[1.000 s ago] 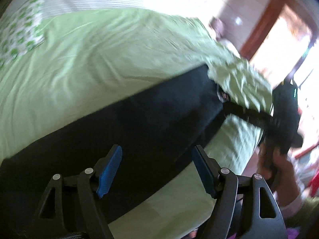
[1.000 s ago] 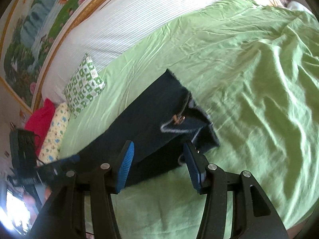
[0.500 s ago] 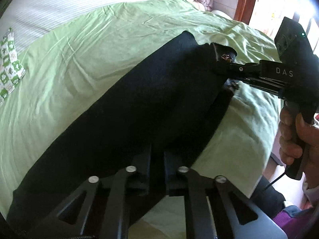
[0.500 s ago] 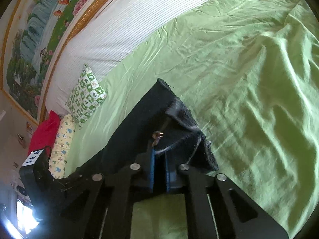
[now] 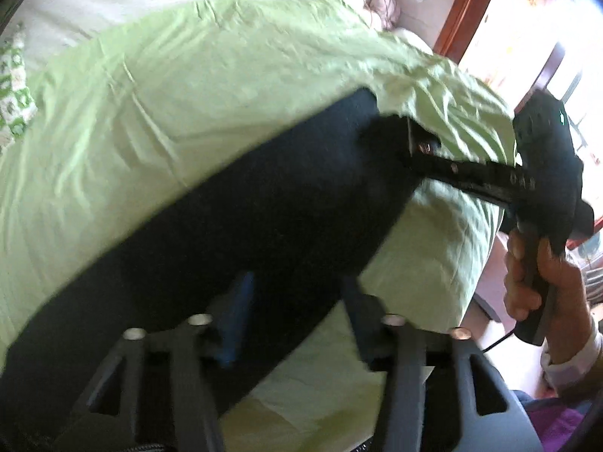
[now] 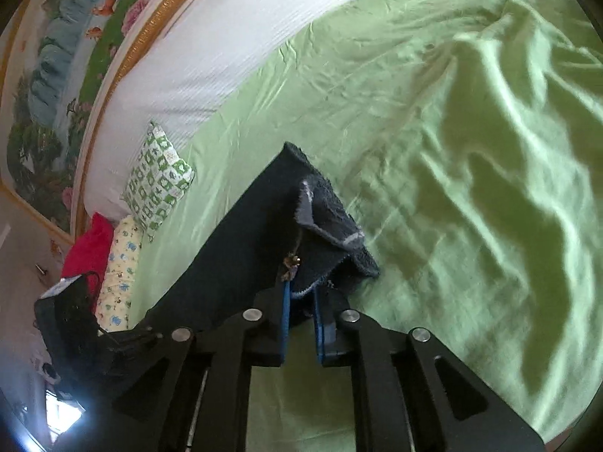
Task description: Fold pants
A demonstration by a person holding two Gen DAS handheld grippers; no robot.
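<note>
Since half a second ago the left gripper [image 5: 297, 316] has parted its fingers over the black pants [image 5: 233, 226], lying lengthwise on the green bed [image 5: 188, 75]; the right gripper [image 6: 301, 324] stays clamped on the waistband, beyond the patterned pillow [image 6: 158, 184].
</note>
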